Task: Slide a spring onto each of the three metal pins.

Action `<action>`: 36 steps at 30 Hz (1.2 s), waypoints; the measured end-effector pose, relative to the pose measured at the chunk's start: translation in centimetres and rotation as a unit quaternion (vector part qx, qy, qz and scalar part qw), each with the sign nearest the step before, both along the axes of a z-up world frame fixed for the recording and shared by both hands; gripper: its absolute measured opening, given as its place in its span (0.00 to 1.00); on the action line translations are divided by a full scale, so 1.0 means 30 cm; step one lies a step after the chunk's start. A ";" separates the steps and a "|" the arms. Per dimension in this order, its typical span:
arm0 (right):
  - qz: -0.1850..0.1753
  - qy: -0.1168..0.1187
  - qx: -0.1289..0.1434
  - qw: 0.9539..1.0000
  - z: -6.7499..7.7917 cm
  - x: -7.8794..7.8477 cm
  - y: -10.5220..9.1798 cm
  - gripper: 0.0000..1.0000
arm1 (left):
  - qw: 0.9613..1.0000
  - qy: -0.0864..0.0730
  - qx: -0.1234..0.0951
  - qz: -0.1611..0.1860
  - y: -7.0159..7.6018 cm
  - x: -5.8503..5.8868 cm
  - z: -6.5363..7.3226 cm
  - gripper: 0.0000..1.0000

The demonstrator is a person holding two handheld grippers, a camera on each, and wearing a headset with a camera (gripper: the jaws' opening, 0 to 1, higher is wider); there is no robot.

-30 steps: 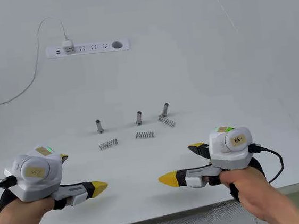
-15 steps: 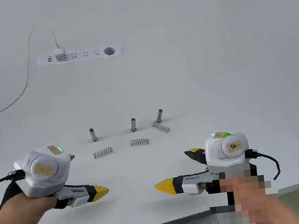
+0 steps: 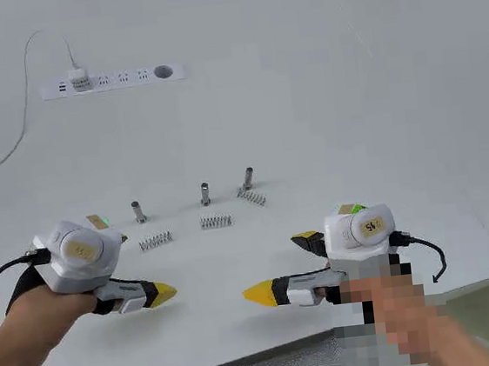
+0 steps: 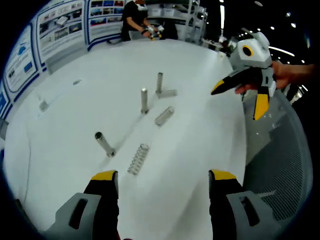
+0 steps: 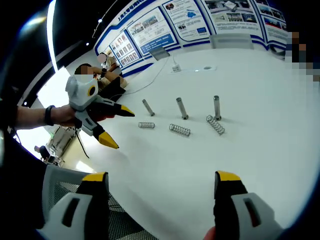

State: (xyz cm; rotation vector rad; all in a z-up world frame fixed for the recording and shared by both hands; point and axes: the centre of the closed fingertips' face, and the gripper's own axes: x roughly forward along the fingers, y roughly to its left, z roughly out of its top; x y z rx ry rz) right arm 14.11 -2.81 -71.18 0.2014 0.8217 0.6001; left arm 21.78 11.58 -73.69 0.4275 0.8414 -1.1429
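Workbench [image 3: 349, 93]: white, carries all parts.
Left gripper [image 4: 162, 175]: near left, jaws spread, empty.
Right gripper [image 5: 157, 176]: near right, jaws spread, empty.
Pins [image 3: 205, 194]: three, upright, bare, in a left-to-right row.
Springs [image 3: 215, 222]: three, lying flat, one just near of each pin.
Left spring [image 3: 155, 241]: nearest the left gripper, far-right of its tips, long axis left-right.

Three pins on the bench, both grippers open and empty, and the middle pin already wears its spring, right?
Not quite: the middle pin is bare. Its spring lies loose in front of it, as the head view shows. The rest holds.
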 end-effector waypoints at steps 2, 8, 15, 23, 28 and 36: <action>0.000 0.000 0.000 1.000 -0.001 -0.001 -0.001 0.88 | 1.000 0.002 0.001 -0.003 -0.007 0.008 -0.005 0.74; -0.004 -0.001 0.002 1.000 0.009 0.001 -0.001 0.88 | 1.000 0.004 0.001 -0.001 -0.022 0.033 -0.032 0.71; -0.009 0.001 0.001 1.000 0.007 -0.001 -0.011 0.88 | 1.000 0.011 0.000 -0.005 -0.053 0.037 -0.063 0.66; -0.010 0.002 0.002 1.000 0.005 -0.001 -0.011 0.88 | 1.000 0.011 0.008 -0.005 -0.038 0.038 -0.085 0.58; -0.016 0.000 0.008 1.000 0.006 0.007 -0.011 0.88 | 1.000 0.008 0.018 -0.005 -0.027 0.039 -0.096 0.51; -0.016 0.002 0.007 1.000 0.006 0.005 -0.022 0.87 | 1.000 -0.002 0.015 0.013 -0.032 0.059 -0.087 0.34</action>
